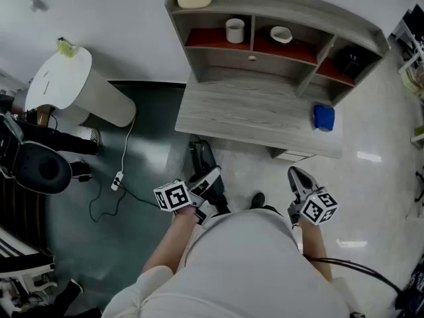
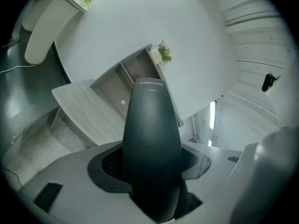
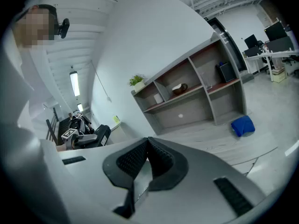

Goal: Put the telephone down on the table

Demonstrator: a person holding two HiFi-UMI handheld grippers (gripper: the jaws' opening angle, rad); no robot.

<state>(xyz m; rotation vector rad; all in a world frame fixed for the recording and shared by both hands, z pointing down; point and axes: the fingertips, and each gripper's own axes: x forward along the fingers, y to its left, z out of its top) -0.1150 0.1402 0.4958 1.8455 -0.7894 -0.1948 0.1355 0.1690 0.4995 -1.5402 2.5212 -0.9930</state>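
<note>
**The telephone is held short of the table, not yet put down.**
The telephone (image 2: 152,143) is gripped in the wide-spread jaws of the left gripper (image 1: 205,179), low in the middle of the head view. The right gripper (image 3: 147,146) is closed on nothing. The telephone should be carried over the bare table (image 1: 245,111), laid flat, and only then let go.

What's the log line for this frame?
left tool: shut on telephone | right tool: shut, empty | table: telephone not yet down
</note>
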